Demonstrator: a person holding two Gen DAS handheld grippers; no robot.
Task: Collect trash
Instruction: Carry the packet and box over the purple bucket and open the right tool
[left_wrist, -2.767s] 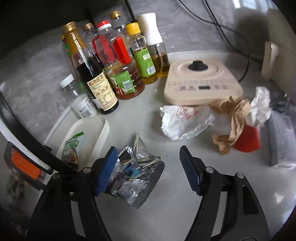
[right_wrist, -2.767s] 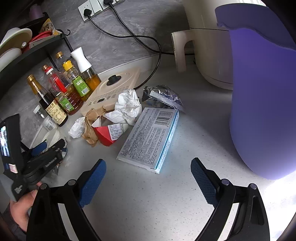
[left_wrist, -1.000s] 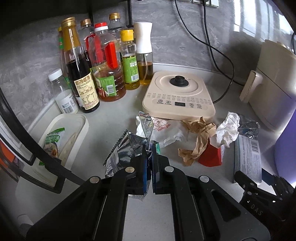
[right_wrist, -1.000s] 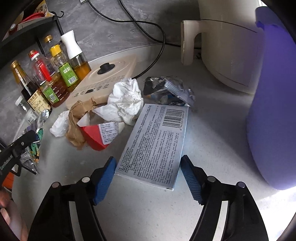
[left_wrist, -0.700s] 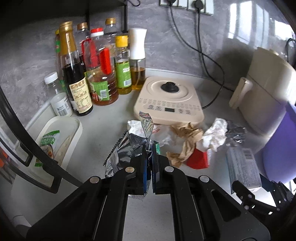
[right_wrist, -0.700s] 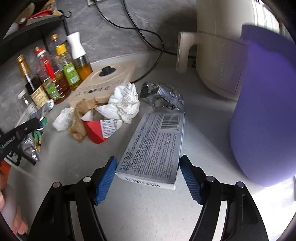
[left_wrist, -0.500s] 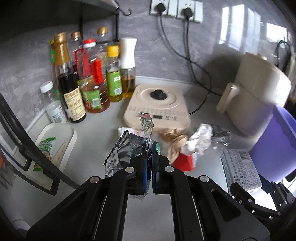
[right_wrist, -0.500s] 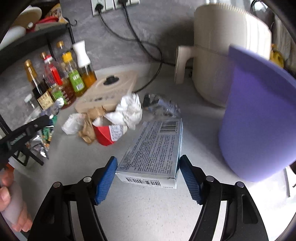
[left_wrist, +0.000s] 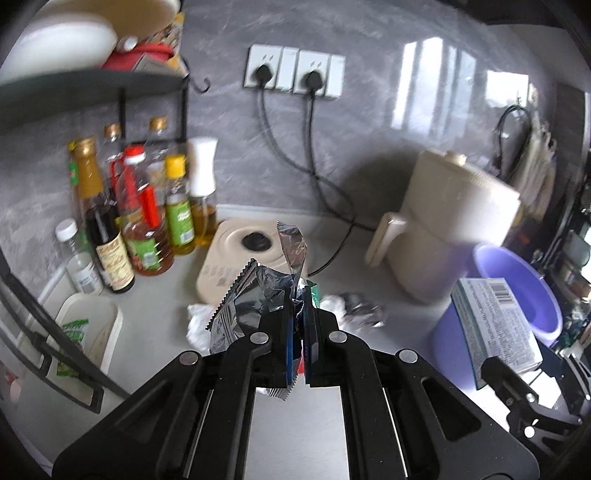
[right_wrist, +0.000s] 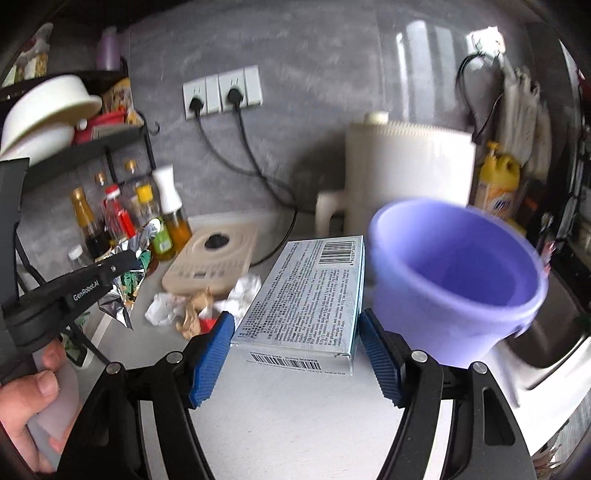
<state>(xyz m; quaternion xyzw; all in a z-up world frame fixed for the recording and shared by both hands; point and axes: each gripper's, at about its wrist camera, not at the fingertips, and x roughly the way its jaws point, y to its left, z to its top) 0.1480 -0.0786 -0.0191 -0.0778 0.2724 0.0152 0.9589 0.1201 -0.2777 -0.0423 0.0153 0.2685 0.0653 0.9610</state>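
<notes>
My left gripper (left_wrist: 299, 332) is shut on a crumpled silver foil wrapper (left_wrist: 255, 291) and holds it high above the counter. My right gripper (right_wrist: 295, 332) is shut on a flat light-blue box (right_wrist: 306, 291) with a barcode, held in the air just left of the purple bin (right_wrist: 458, 273). The box (left_wrist: 495, 325) and the bin (left_wrist: 517, 295) also show at the right of the left wrist view. On the counter lie a white paper wad (right_wrist: 243, 291), brown paper (right_wrist: 192, 310), a red carton (right_wrist: 208, 323) and another foil wrapper (left_wrist: 360, 304).
A beige induction cooker (left_wrist: 240, 258) sits at the back with oil and sauce bottles (left_wrist: 147, 225) to its left. A cream air fryer (right_wrist: 406, 173) stands behind the bin. A white tray (left_wrist: 88, 325) lies at the left by a black rack. Cords hang from wall sockets (left_wrist: 291, 75).
Both grippers have risen well above the counter with their loads. The right gripper has carried the box up beside the purple bin; the left still holds the foil wrapper.
</notes>
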